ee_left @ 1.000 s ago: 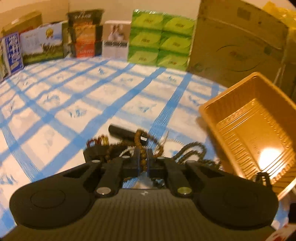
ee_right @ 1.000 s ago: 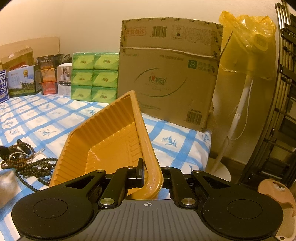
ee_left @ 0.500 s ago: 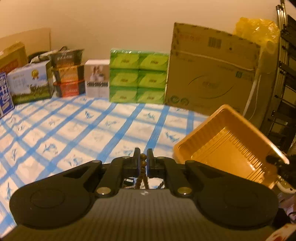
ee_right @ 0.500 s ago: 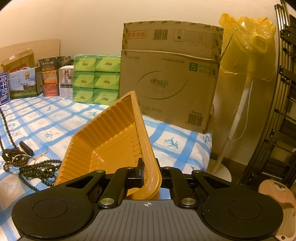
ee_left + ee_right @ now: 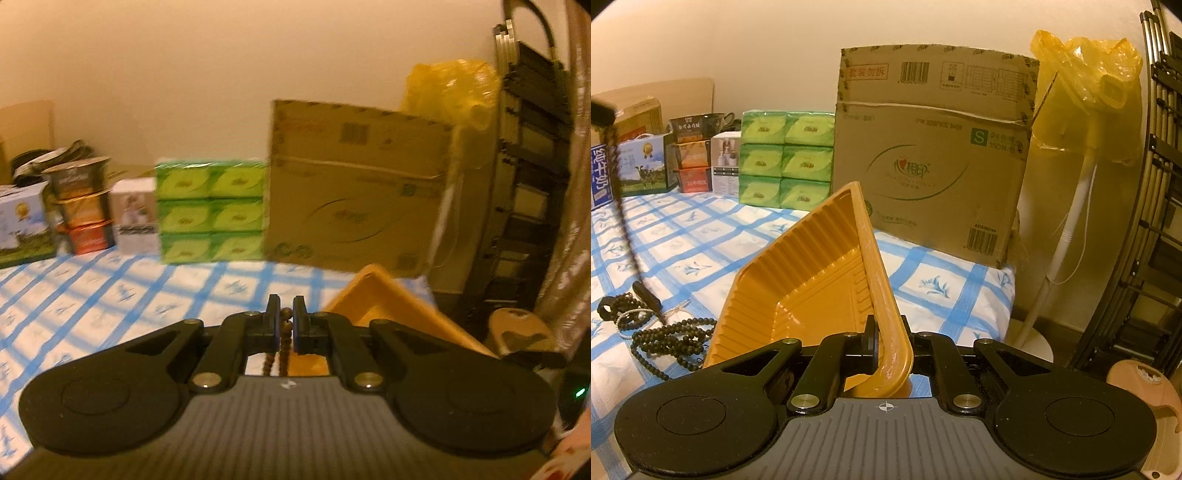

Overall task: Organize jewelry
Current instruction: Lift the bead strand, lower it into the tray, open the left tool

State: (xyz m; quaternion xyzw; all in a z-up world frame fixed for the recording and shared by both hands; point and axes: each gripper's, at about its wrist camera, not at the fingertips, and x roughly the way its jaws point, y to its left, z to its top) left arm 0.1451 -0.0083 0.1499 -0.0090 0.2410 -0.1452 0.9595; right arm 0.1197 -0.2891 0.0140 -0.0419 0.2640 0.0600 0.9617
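Both grippers' fingers (image 5: pixel 273 325) closed

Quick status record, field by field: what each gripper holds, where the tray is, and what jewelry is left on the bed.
left gripper: shut on brown bead strand, which hangs below it
right gripper: shut on rim of orange tray, which is tilted
in tray: nothing visible
on checkered sheet: dark bead necklace, smaller bead pieces, left of tray
behind: cardboard box, green packs

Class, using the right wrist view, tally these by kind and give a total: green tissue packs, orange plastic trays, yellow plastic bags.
Green plastic-wrapped tissue packs: 6
Orange ribbed plastic tray: 1
Yellow plastic bag: 1
Total: 8
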